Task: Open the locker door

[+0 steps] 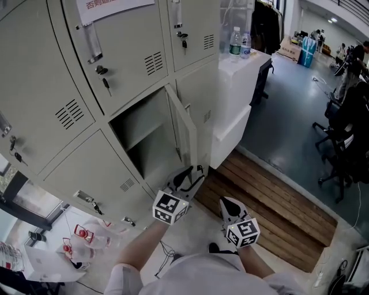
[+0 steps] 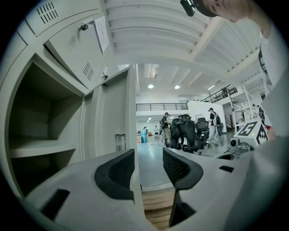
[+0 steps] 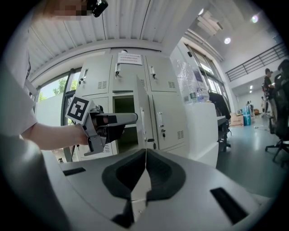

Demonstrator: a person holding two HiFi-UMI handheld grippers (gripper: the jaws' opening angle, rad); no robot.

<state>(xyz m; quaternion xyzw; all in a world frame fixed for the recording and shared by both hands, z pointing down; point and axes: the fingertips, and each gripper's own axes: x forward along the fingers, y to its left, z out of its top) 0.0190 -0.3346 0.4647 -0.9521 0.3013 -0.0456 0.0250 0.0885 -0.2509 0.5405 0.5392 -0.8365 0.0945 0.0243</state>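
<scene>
Standing ajar — locker door (image 1: 183, 128) | L gripper (image 2: 149, 166) apart | R gripper (image 3: 145, 170) closed

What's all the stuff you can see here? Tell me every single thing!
lockers: one bank, grey, ahead and left
open locker door: one, grey, middle of the bank
paper notice: one, white with red print, on an upper door
plastic bottles: two, clear, on the white counter beside the lockers
wooden platform: one, brown, floor by the counter
office chairs: several, black, far right
left gripper: one, grey with black pads, jaws apart at the door's edge
right gripper: one, same colours, jaws together, empty
</scene>
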